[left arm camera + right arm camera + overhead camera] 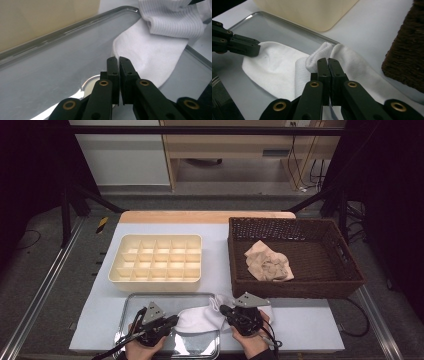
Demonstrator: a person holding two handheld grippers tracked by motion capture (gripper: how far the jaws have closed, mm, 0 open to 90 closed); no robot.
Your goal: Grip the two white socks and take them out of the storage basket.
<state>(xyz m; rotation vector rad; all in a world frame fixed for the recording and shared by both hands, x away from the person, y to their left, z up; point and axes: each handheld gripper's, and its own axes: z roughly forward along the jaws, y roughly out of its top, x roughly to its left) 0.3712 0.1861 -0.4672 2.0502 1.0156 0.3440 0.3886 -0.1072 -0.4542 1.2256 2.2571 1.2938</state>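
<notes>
Both grippers sit at the table's near edge: left gripper (172, 321) pinches the toe end of the white sock (202, 319) over the metal tray (131, 306), right gripper (224, 310) apparently clamps its ribbed cuff. Beyond stand the cream divider box (156, 280) and wicker basket (295, 290) holding crumpled beige cloth (269, 261). Forearms are cut off.

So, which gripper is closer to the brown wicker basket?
Right. The right gripper sits just in front of the basket, near its front left corner, shut on the white sock. The left gripper is further left, over the metal tray, pinching the sock's other end.
</notes>
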